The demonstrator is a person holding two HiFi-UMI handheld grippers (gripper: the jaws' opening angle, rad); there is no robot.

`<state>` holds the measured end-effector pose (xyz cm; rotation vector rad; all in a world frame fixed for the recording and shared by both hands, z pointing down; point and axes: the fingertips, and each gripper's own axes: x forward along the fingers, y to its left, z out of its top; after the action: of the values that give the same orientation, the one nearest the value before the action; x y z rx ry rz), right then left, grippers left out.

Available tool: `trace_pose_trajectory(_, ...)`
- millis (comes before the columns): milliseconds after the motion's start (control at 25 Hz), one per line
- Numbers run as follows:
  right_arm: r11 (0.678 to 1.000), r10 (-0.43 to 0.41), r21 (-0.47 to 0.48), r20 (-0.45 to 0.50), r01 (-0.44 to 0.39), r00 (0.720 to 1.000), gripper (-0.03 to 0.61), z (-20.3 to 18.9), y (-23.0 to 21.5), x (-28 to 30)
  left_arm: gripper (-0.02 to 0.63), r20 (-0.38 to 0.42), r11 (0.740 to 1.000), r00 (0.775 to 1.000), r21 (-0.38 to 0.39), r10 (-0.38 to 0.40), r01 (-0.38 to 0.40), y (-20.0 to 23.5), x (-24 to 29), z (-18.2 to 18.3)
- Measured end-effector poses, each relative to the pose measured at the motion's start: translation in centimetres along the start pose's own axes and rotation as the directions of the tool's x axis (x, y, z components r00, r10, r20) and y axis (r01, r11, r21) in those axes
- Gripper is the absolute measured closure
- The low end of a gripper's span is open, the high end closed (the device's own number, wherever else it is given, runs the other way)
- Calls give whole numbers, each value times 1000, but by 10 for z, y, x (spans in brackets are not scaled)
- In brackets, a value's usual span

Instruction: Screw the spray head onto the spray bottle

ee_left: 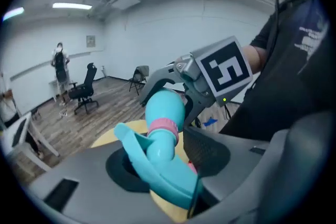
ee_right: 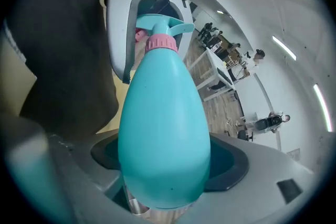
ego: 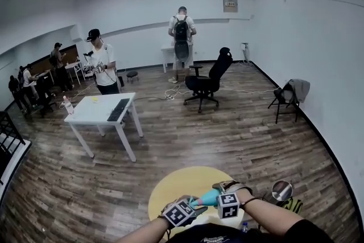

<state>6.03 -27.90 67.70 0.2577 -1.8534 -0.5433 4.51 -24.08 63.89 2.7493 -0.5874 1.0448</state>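
A teal spray bottle (ee_right: 164,128) with a pink collar (ee_right: 161,43) fills the space between my right gripper's (ee_right: 165,165) jaws, which are shut on its wide body. The teal spray head (ee_left: 157,165) sits on the bottle's neck, with the pink collar (ee_left: 164,126) just beyond it. My left gripper (ee_left: 165,162) is shut on that head, trigger side toward the left jaw. In the head view both grippers meet low in the picture, left gripper (ego: 193,205) and right gripper (ego: 219,195), with the bottle (ego: 206,198) held between them over a round yellow table (ego: 176,182).
A white table (ego: 94,112) with a keyboard (ego: 118,109) stands to the left on the wood floor. A black office chair (ego: 207,82) and a folding chair (ego: 287,98) stand farther off. Several people stand at the back. A round shiny object (ego: 282,190) lies beside my right arm.
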Motion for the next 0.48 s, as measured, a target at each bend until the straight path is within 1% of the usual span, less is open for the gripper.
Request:
trace_pose_trajectory(40,1000,-9,5,1,9,1000,160,-4,2,5,399,-16,999,1000,32,9,-9,-1,0,-1)
trace_pose_trajectory(80,1000,-21,9,1,21,1000,160,-6,1,8,399,-23,999,1000,48,20,-19,1,0,0)
trace_pose_trajectory(120,999,-30,13,0,30,1000,160,-6,-1,9,399,-19,999,1000,38,24,-23,4,0,1)
trace_pose_trajectory(200,1000,-22,15,3,22,1000,160,-3,-3,7,402,22,999,1000,-51,5,-3,7,-1,0)
trace_pose_trajectory(280,1000,-4,9,12,4,1000,160,2,-1,4,402,80,988,997,-149,-19,31,7,-4,-3)
trace_pose_trajectory(400,1000,17,4,27,-17,999,160,10,7,7,409,126,971,991,-231,-39,67,7,-9,-13)
trace_pose_trajectory(480,1000,9,14,64,-10,998,154,18,9,7,414,162,955,985,-280,-53,97,7,-14,-20)
